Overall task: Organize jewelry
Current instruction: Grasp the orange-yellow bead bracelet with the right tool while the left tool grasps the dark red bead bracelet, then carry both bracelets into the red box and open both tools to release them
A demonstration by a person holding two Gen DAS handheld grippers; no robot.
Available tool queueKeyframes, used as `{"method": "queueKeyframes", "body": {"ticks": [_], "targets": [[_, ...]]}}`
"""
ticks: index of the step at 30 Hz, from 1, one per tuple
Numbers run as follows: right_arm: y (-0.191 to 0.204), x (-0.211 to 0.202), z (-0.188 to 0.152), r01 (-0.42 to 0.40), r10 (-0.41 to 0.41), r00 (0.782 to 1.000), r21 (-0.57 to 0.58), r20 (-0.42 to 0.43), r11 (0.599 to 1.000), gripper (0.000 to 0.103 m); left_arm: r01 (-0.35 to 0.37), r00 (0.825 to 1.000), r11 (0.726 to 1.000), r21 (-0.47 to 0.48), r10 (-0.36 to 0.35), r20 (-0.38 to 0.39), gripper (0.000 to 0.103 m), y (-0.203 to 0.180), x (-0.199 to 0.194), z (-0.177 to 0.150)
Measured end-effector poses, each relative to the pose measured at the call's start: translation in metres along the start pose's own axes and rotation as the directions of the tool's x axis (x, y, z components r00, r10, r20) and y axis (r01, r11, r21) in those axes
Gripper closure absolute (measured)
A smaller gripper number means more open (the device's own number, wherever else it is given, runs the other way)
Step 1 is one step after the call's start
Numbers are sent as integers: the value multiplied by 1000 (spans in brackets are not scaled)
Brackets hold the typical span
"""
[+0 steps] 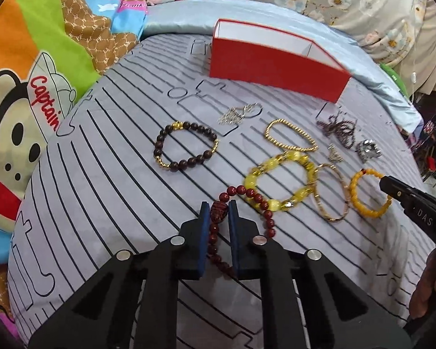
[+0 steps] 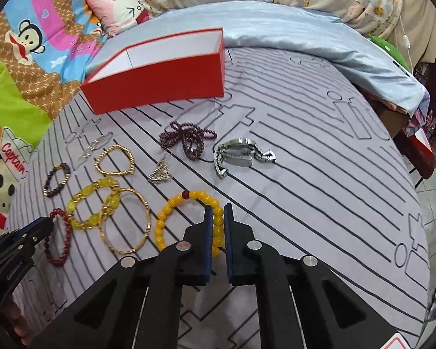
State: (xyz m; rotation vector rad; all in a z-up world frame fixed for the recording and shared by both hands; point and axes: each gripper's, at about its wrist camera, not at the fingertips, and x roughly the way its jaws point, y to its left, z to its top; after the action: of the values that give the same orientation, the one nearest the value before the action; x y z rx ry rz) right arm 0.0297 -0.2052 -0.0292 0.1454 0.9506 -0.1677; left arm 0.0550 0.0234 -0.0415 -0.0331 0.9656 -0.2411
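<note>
Several pieces of jewelry lie on a grey striped mat. My left gripper is shut on the dark red bead bracelet, pinching its large carved bead; it also shows in the right wrist view. My right gripper is shut on the orange bead bracelet, also seen in the left wrist view. An open red box with a white inside stands at the far side of the mat.
On the mat lie a brown-and-gold bead bracelet, a yellow bead bracelet, a gold twisted bangle, a thin gold bangle, a purple bead necklace, a silver watch and silver pendants. Bedding and pillows surround the mat.
</note>
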Motion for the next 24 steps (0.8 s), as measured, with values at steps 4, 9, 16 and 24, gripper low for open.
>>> {"method": "queueKeyframes", "body": {"ticks": [4, 9, 16, 24], "targets": [[0, -17, 4, -14, 14, 999, -5, 29, 1000, 96, 16, 999, 1000, 13, -16, 41, 90, -5, -21, 7], [1, -44, 21, -43, 44, 995, -16, 87, 999, 96, 44, 994, 999, 27, -46, 100, 90, -9, -50, 27], [5, -66, 74, -98, 105, 979, -53, 176, 994, 96, 63, 977, 997, 52, -73, 201, 91, -21, -71, 88], [24, -53, 161, -144, 157, 956, -69, 249, 987, 96, 33, 953, 996, 84, -57, 296, 101, -44, -49, 171]]}}
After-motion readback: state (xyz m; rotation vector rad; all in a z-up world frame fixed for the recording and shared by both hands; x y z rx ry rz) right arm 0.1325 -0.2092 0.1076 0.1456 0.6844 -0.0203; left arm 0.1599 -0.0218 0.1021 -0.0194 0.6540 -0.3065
